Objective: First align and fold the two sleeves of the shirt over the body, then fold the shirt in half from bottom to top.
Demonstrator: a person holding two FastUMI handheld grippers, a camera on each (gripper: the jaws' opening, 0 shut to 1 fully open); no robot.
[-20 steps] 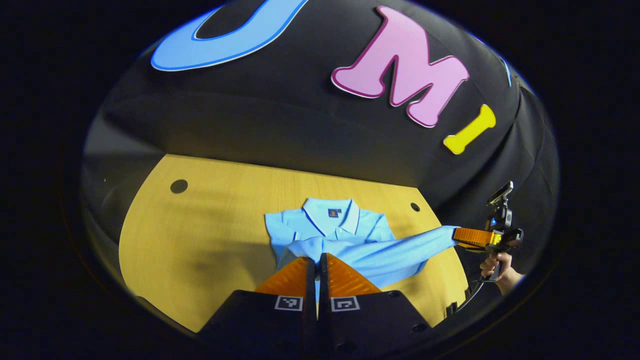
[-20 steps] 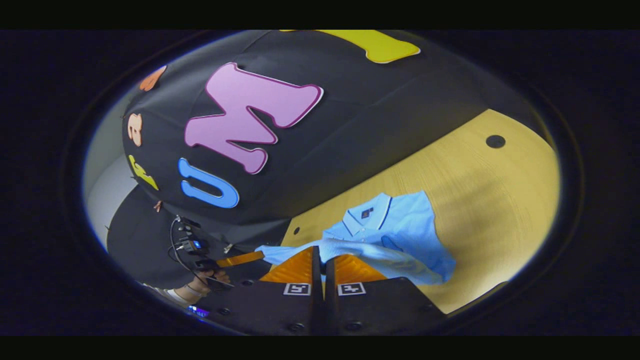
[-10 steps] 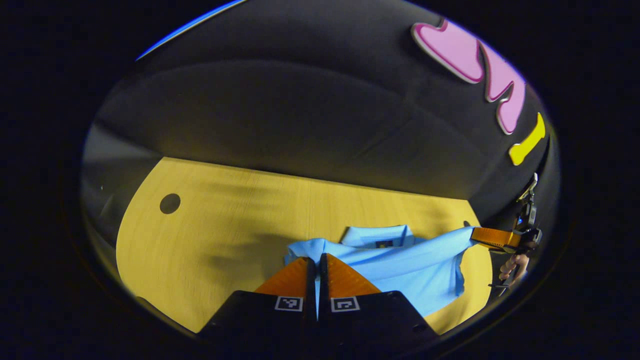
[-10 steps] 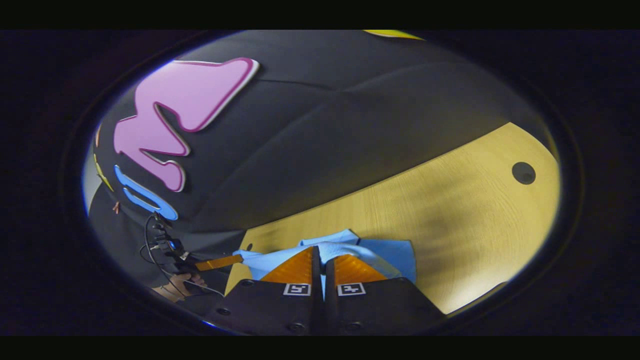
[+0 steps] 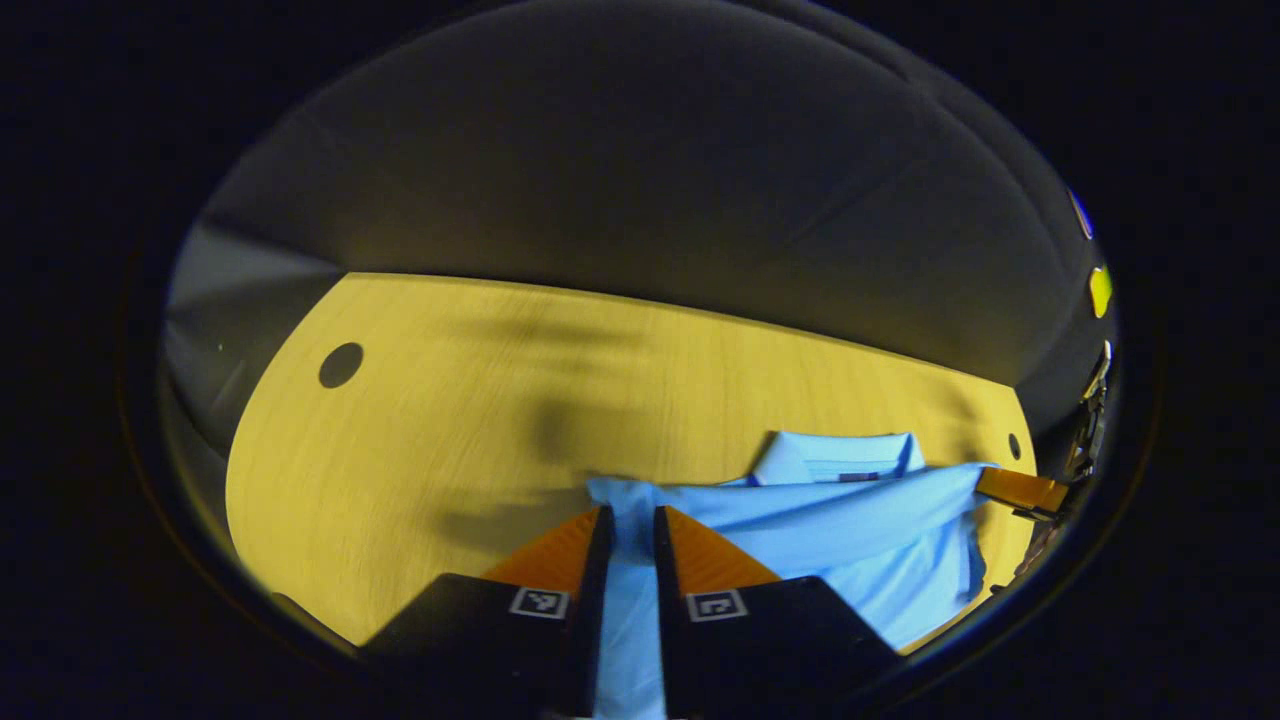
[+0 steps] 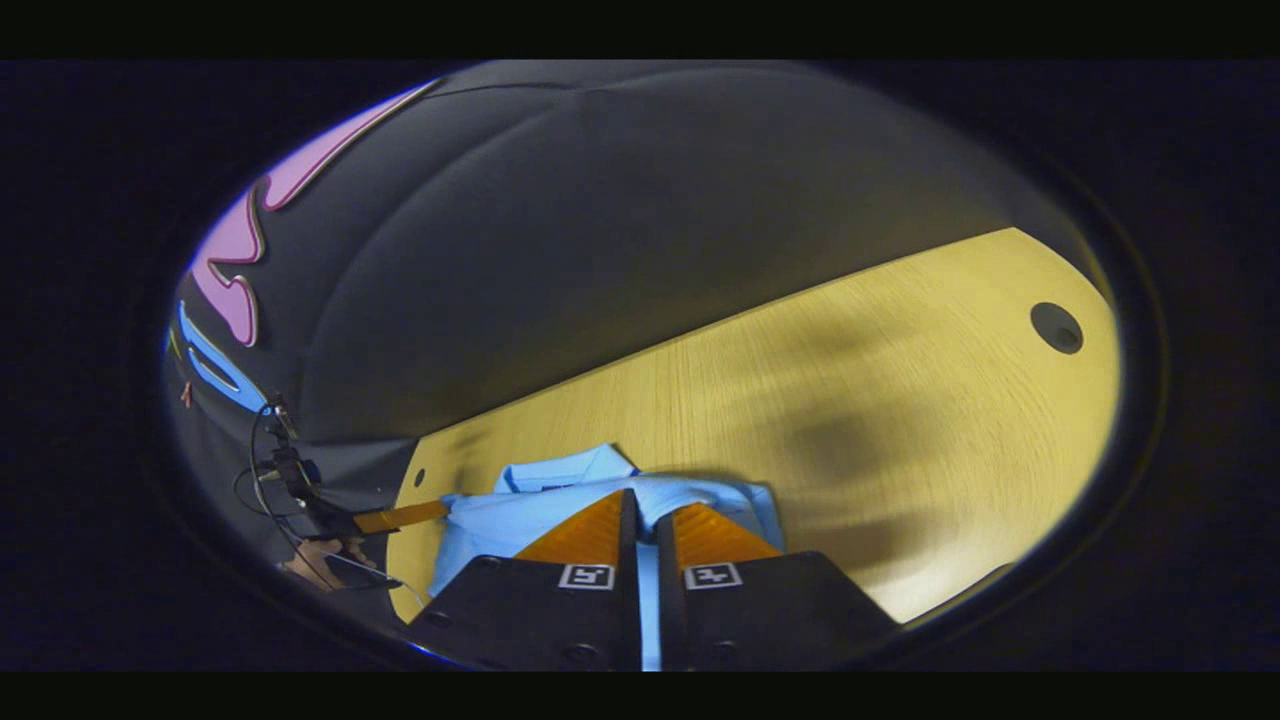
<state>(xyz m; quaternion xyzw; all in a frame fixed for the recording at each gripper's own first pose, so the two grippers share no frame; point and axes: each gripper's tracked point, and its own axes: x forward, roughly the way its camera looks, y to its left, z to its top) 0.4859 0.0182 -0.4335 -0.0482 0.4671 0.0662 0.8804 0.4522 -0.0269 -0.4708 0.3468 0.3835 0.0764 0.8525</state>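
A light blue polo shirt lies on the wooden table, its lower edge pulled up to just below the collar. My left gripper has its fingers a little apart, with the shirt's hem lying in the gap. Farther right, the right gripper holds the other end of that edge. In the right gripper view, my right gripper is shut on the hem of the shirt, near the collar. The left gripper shows at the left, held by a hand.
The table has a large round hole at its far left and another hole at its far right. A small hole sits close to the shirt. The booth's black cloth wall stands behind the table.
Both grippers carried the shirt's lower edge forward and down to the collar, so the body is now doubled over. The left gripper's fingers have parted; the right's gap widened only slightly.
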